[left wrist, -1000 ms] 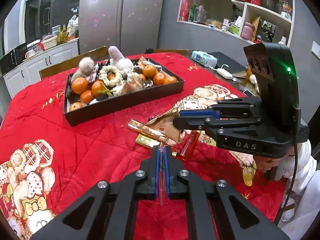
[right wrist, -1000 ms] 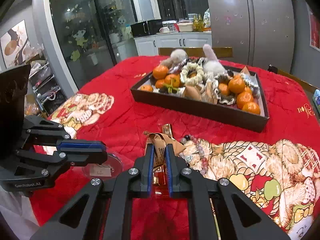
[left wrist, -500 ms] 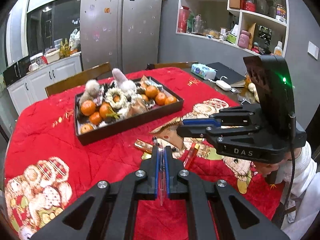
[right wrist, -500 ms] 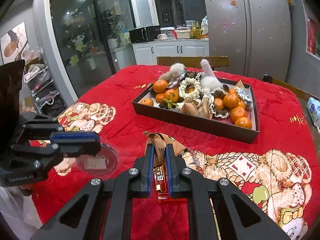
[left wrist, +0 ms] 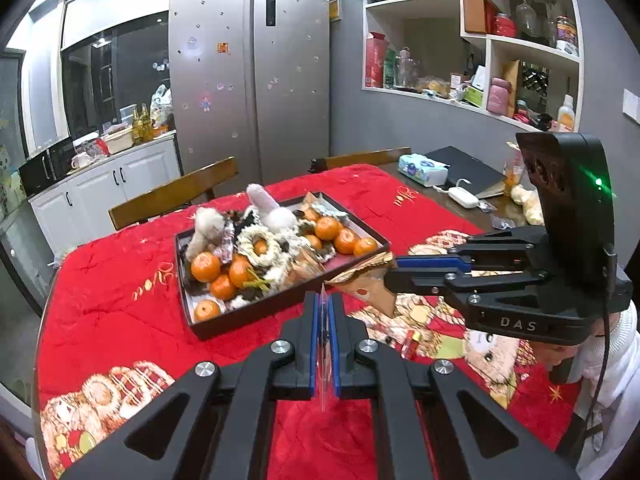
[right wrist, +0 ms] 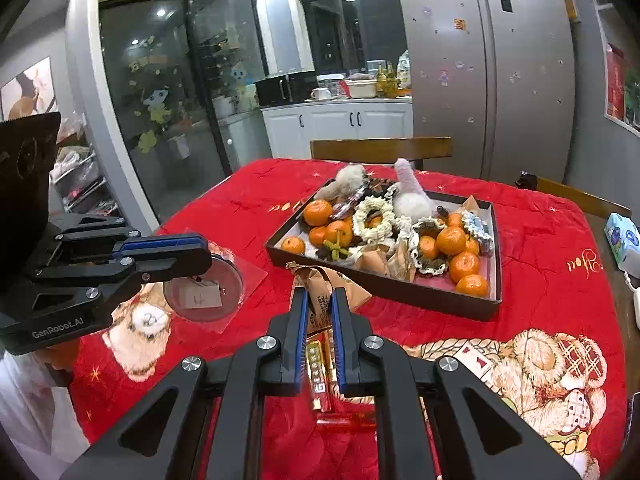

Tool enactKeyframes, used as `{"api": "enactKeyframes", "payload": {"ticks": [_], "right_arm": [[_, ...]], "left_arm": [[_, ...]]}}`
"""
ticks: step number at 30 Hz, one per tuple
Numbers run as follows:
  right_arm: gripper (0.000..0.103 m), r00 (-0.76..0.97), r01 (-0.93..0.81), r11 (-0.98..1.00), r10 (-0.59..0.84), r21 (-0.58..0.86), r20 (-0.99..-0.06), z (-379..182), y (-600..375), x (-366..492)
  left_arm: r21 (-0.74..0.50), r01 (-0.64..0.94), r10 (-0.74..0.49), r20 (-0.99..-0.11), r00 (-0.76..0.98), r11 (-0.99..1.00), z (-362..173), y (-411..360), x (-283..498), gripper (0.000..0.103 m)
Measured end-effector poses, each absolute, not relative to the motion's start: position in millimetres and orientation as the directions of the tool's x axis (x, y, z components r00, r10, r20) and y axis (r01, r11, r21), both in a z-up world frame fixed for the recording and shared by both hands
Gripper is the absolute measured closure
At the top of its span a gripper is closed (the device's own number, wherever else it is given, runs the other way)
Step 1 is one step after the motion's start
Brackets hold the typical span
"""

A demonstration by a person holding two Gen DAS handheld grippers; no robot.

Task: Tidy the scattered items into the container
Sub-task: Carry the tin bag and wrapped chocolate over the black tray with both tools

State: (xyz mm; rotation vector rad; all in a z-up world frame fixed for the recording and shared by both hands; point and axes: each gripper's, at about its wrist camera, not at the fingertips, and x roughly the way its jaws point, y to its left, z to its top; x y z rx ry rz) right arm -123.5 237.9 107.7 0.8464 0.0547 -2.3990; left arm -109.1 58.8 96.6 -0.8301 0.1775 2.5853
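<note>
Both tongs are clamped: my left gripper (left wrist: pixel 324 312) pinches a clear plastic sleeve (right wrist: pixel 208 292) by its edge, my right gripper (right wrist: pixel 318 308) a brown paper packet (right wrist: pixel 320 284) — both held off the cloth for carrying. Below lie gold bars (right wrist: pixel 320 372); ahead, the crowded tray (right wrist: pixel 384 286).

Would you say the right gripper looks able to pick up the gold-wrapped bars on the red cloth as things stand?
Probably not yet. The right gripper is shut on a brown paper packet, so its fingers are occupied. The gold-wrapped bars themselves lie uncovered just beneath it, with nothing else in the way.
</note>
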Motion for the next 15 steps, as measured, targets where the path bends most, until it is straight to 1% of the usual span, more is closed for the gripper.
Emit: {"api": "enactKeyframes", "payload": {"ticks": [15], "right_arm": [[0.092,-0.675,0.483,-0.856,-0.499,0.185,-0.544,125.6,255.0,-178.0]], "left_arm": [[-0.008,-0.400,0.333,-0.570,-0.751,-0.916,111.8,58.8,-176.8,0.098]]}}
